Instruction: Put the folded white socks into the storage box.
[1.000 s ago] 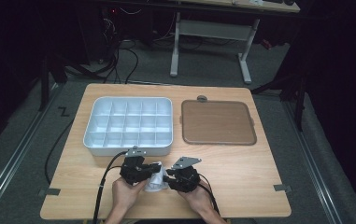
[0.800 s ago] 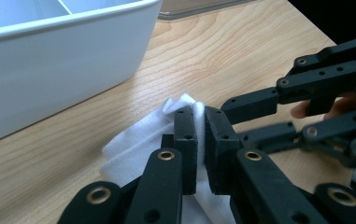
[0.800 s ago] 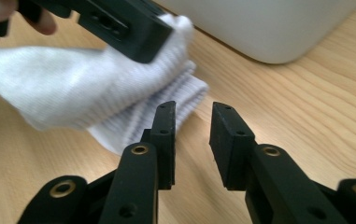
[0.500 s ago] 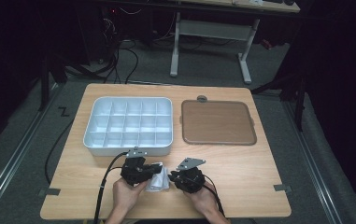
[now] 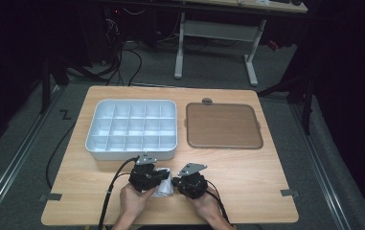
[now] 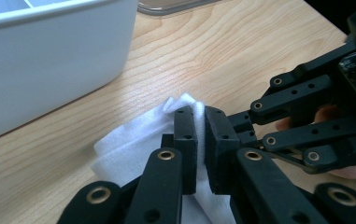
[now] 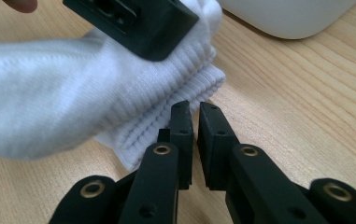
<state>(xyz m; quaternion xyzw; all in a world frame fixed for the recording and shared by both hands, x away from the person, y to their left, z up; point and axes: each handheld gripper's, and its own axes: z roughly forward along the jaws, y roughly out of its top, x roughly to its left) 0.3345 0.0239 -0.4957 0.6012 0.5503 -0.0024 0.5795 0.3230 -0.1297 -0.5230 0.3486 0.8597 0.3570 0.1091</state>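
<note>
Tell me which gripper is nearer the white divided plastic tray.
Left. The left gripper sits just below the white divided plastic tray, near its front right corner; the right gripper is further right, beyond that corner.

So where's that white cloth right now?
The white cloth lies near the table's front edge, between the left gripper and right gripper, just in front of the white tray.

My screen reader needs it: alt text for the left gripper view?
The left gripper is shut on a white cloth lying on the wooden table. The right gripper reaches in from the right; a white tray stands behind.
</note>
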